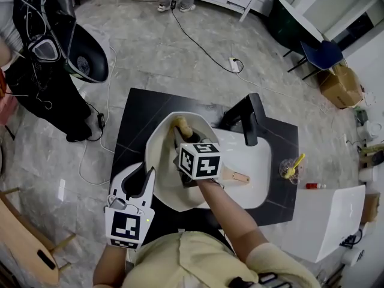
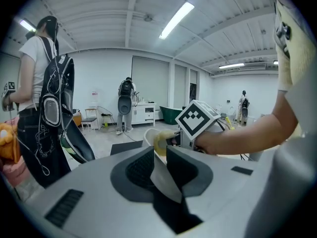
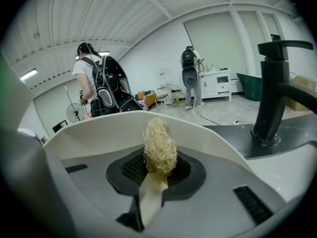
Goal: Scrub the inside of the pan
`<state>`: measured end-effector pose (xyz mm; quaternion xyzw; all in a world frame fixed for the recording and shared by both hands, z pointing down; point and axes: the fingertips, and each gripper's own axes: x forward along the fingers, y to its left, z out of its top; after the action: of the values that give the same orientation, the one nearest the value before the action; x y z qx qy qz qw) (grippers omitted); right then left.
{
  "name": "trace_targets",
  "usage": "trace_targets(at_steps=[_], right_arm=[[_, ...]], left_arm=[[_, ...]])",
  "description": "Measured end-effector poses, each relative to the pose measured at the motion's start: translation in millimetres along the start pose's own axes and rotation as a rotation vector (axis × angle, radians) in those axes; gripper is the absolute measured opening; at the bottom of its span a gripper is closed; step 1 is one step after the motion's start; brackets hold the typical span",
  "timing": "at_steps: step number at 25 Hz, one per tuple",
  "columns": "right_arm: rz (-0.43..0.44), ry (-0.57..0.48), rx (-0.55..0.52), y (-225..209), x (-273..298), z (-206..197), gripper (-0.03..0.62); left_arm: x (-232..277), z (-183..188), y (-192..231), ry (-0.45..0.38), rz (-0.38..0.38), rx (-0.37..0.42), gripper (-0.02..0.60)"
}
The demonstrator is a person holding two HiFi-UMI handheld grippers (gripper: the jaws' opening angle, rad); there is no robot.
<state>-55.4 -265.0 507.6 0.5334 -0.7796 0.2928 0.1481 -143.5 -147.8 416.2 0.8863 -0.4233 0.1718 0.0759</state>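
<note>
A cream-white pan [image 1: 161, 161] lies tilted in the white sink [image 1: 255, 179]. My left gripper [image 1: 144, 176] is at its near left edge, shut on a thin pale part of the pan, its rim or handle [image 2: 163, 180]; I cannot tell which. My right gripper [image 1: 183, 144] reaches into the pan and is shut on the flat handle of a scrub brush. The brush's straw-coloured fibre head [image 1: 182, 125] is against the far inner wall. In the right gripper view the fibre head [image 3: 159, 147] stands up between the jaws [image 3: 153, 175], with the pan's rim [image 3: 99, 125] arcing behind.
A black faucet [image 1: 249, 120] stands over the sink on the black counter [image 1: 135, 116]. A wooden tool [image 1: 236, 176] lies in the basin. A cup with a yellow item [image 1: 291, 168] is at the right. A person with a backpack [image 1: 42, 53] stands far left; a cable [image 1: 198, 44] crosses the floor.
</note>
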Motion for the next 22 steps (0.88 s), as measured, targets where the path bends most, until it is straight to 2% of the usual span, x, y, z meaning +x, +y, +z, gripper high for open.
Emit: trace_targets(at_steps=[9,15,22], right_arm=[[0.159,-0.019,-0.07,38.3,-3.5,3.1,0.069],[0.28,-0.014,-0.134,61.9,-15.7,-3.8,0.069],[0.434,0.012,-0.271,92.8,-35.1,-22.3,0.071]], left_arm=[[3.0,-1.9,-0.1,0.003,0.023,0.006,0.064],[2.1,-1.8,1.3,0.003,0.086,-0.01,0.063],[0.4,0.4,4.9,0.009,0.173,-0.01,0.063]])
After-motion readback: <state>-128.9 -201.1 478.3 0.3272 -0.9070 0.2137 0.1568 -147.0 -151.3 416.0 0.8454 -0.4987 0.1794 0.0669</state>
